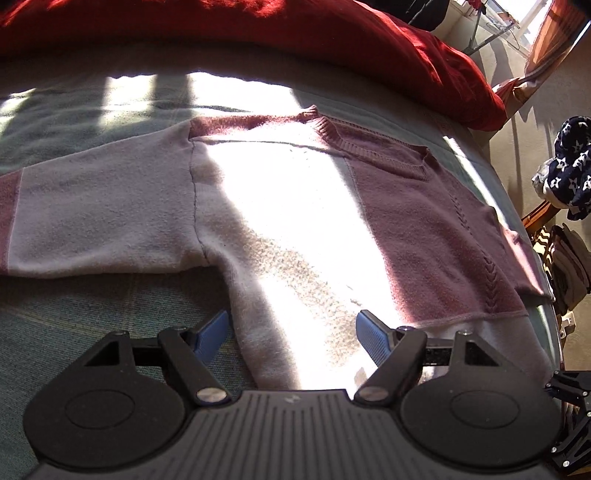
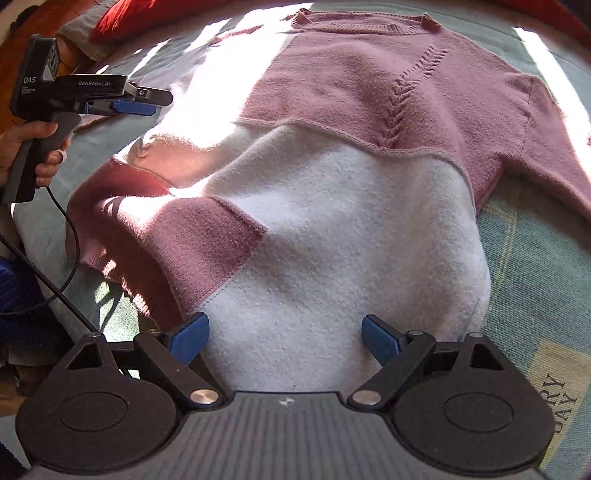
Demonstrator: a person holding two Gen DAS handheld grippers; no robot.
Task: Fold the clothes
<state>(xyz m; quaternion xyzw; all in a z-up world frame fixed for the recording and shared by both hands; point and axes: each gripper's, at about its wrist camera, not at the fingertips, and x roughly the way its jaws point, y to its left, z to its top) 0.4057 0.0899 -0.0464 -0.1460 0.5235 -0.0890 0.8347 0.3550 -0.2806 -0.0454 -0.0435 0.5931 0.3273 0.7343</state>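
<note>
Both grippers, left gripper (image 1: 293, 334) and right gripper (image 2: 284, 338), hover open-jawed over the pink-and-white sweater (image 2: 351, 221); pinching one layer could drag it askew.

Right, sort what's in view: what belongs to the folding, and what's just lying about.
For the job:
- pink and white sweater
- left gripper, open
- right gripper, open

Lying about:
- red blanket
- star-print cloth
- green bedcover

sweater (image 2: 351, 155): dusty pink and white blocks | duvet (image 1: 258, 33): red | bedcover (image 1: 74, 314): teal check
</note>
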